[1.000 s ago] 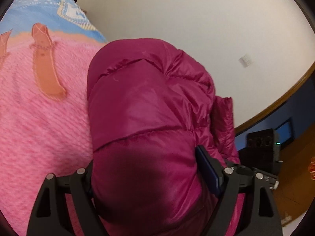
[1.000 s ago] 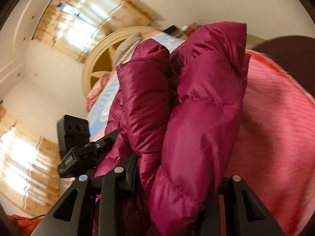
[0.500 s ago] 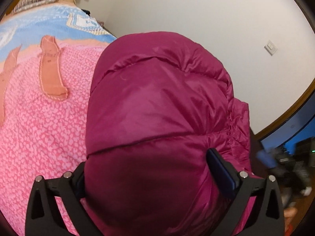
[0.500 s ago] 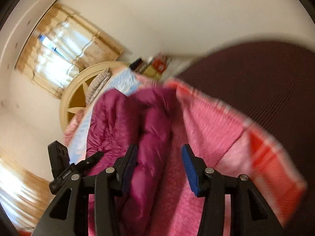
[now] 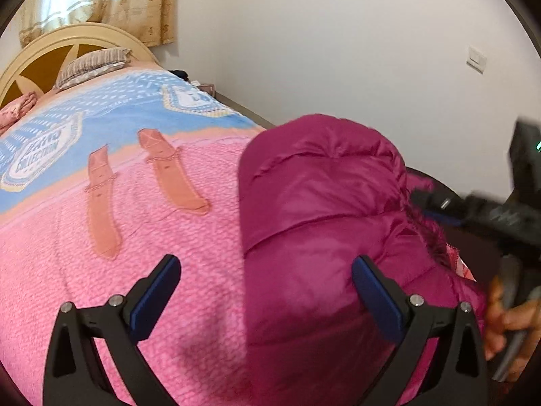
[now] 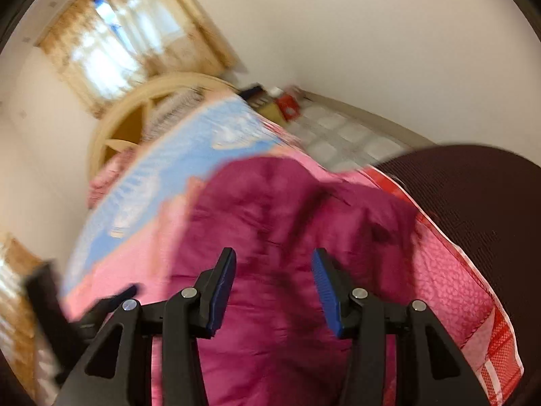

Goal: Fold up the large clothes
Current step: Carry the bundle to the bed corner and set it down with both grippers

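A magenta puffer jacket (image 5: 321, 220) lies in a puffy, bundled heap on the pink part of the bedspread (image 5: 101, 287), close to the bed's foot-end corner. Its quilted panels bulge upward, so the bundle looks folded over on itself but not flat.

Your left claw (image 5: 267, 291) is spread wide and holds nothing; one pad is over bare bedspread, the other against or just over the jacket's near side. Your right claw (image 6: 274, 280) is also spread and empty, poised just above the jacket (image 6: 287, 237); that view is blurred, so contact cannot be judged. From the left camera your right hand (image 5: 510, 318) and its tool appear past the jacket's far edge.

This reads as a pause between folds, with the jacket let go. Next you would likely need to pinch a free edge, or press the air out, to make the bundle lie compact.

Beyond lie the blue bedspread section, a striped pillow (image 5: 91, 66), cream headboard (image 5: 50, 54) and curtains.
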The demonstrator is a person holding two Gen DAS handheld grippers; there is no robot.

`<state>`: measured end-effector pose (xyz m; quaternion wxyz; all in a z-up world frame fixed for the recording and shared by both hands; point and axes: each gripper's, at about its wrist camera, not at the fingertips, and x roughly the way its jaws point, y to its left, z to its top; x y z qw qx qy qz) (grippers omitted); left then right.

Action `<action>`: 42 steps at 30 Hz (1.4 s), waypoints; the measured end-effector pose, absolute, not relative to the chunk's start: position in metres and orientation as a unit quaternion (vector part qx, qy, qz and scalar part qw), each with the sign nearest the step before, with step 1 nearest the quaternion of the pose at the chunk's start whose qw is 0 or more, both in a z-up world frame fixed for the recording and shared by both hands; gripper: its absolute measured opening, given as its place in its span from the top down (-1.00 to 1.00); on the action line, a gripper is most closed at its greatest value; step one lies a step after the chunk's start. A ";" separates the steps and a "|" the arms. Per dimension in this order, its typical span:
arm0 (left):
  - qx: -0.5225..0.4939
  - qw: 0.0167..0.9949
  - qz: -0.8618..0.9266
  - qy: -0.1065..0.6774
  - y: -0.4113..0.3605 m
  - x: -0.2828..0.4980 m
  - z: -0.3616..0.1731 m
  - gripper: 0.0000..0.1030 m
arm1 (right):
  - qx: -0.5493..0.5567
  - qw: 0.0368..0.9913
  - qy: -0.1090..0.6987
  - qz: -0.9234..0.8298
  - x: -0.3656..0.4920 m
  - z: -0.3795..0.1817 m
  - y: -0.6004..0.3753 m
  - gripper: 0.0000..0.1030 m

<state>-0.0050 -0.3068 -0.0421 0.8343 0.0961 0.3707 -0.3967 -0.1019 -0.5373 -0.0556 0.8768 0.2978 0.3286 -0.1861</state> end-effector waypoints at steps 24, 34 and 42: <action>0.147 0.880 -0.359 0.273 -0.250 -0.065 -0.009 -1.00 | 0.284 0.893 0.198 -0.289 -0.232 -0.044 -0.429 -0.44; 0.139 0.895 -0.335 0.261 -0.218 -0.094 0.007 -1.00 | 0.155 0.899 0.214 -0.349 -0.282 -0.005 -0.347 -0.47; 0.096 0.907 -0.349 0.217 -0.192 -0.116 0.029 -1.00 | 0.132 0.909 0.157 -0.362 -0.311 0.033 -0.325 -0.54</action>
